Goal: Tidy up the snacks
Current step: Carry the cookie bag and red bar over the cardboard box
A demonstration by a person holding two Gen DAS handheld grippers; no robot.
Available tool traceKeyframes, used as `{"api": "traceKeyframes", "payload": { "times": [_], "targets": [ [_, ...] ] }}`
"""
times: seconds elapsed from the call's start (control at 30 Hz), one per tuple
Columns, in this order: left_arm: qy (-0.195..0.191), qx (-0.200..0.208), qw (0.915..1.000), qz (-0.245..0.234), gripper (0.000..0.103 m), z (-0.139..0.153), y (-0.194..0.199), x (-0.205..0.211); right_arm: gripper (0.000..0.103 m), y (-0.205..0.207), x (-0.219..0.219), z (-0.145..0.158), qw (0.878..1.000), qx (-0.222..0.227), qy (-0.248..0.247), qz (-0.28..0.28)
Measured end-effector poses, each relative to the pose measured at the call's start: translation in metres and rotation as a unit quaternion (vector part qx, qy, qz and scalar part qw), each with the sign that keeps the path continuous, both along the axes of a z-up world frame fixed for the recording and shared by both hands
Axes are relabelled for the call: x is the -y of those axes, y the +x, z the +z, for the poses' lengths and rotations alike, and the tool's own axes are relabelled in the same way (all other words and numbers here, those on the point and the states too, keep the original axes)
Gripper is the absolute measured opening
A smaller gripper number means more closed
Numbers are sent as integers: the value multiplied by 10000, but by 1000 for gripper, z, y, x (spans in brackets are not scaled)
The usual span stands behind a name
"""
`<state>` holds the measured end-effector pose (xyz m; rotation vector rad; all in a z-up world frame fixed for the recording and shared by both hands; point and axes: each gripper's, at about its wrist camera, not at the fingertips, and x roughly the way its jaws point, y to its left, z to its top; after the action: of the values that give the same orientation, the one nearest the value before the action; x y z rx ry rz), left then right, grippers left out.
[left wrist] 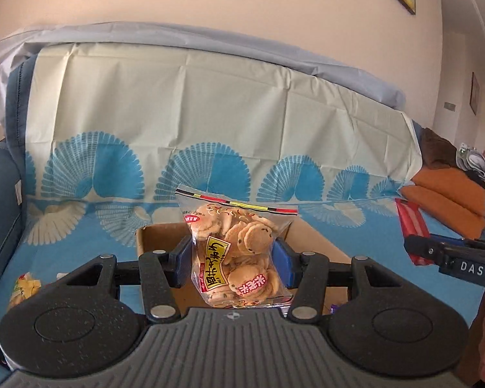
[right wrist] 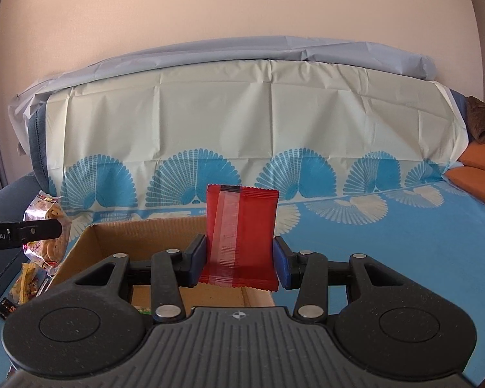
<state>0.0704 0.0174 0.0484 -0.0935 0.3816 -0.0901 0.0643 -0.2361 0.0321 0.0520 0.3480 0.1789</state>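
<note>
My left gripper (left wrist: 232,258) is shut on a clear bag of round biscuits (left wrist: 239,249) and holds it upright above an open cardboard box (left wrist: 310,236). My right gripper (right wrist: 239,258) is shut on a red snack packet (right wrist: 245,236) and holds it upright above the same box (right wrist: 113,236). In the right wrist view the biscuit bag (right wrist: 53,226) and the left gripper's finger (right wrist: 32,231) show at the far left. In the left wrist view the red packet (left wrist: 412,226) and the right gripper's body (left wrist: 452,258) show at the right.
The box stands on a sofa seat under a blue and cream fan-patterned sheet (left wrist: 210,123). Loose yellow snack packets (right wrist: 27,283) lie left of the box, also in the left wrist view (left wrist: 26,287). Orange cushions (left wrist: 446,200) lie at the right.
</note>
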Motion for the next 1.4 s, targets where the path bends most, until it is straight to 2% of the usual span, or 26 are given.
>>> {"api": "traceKeyframes", "payload": {
  "times": [0.17,0.33,0.83,1.4],
  "targets": [
    [-284,-303,9990,-158,57,-16,15,3,45,14,0,-3,9993,-187,196,-241],
    [-578,-409,9974,-121,57,-16,17,-9,45,19,-13,-6,9994,-250,130,-178],
    [-536,-487,9973,-97,57,-20,20,-7,46,16,-30,-6,9997,-252,1,-16],
    [-595,-388,9974,-107,57,-20,17,-6,46,18,-36,-8,9996,-280,-76,58]
  ]
}}
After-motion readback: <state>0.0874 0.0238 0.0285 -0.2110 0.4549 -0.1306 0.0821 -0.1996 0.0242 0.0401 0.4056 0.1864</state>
